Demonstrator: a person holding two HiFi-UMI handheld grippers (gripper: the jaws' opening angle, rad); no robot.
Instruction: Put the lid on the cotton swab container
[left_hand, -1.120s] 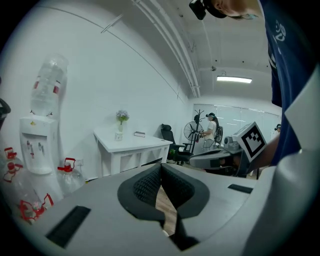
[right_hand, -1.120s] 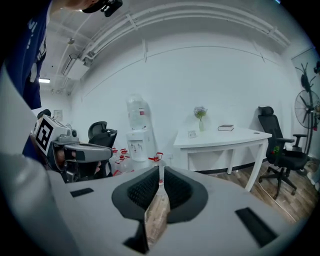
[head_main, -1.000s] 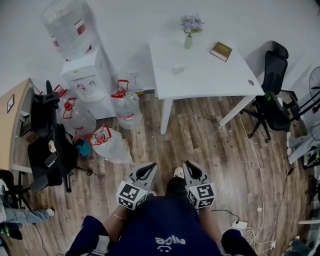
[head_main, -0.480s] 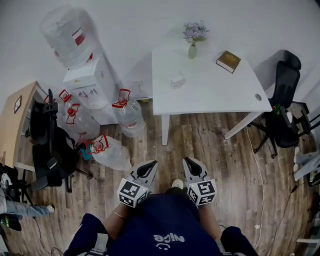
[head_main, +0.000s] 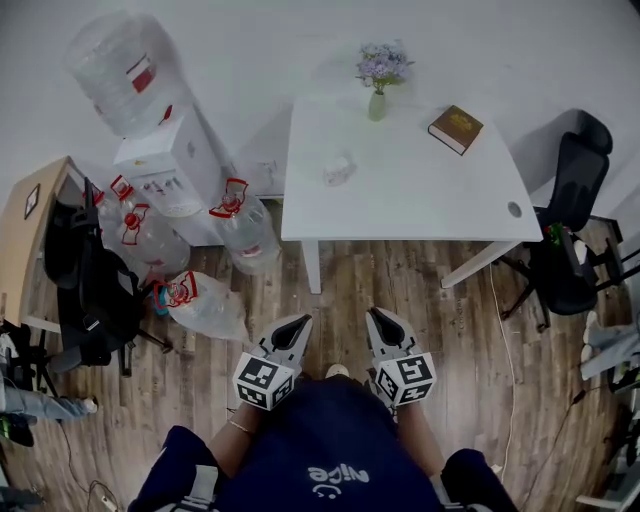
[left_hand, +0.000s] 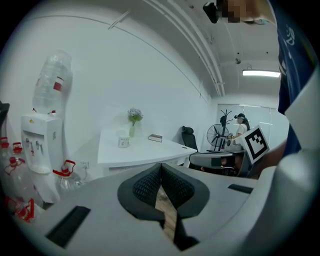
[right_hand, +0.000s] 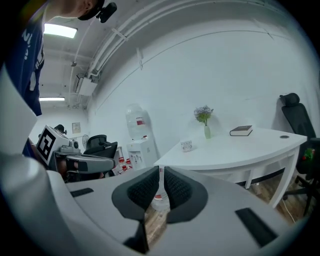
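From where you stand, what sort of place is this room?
Probably an office or workroom: a water dispenser with spare bottles beside it, a black office chair, and a white table on wood flooring.

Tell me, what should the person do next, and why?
Probably step closer to the white table: the small container sits on it, far beyond the left gripper and right gripper, both shut, empty and held near the body.

We hold the left gripper (head_main: 303, 322) and right gripper (head_main: 373, 317) low over the wooden floor (head_main: 400, 285), well apart from the white table (head_main: 410, 195) bearing a small clear container (head_main: 338, 169), a book (head_main: 455, 129) and a flower vase (head_main: 377, 98).
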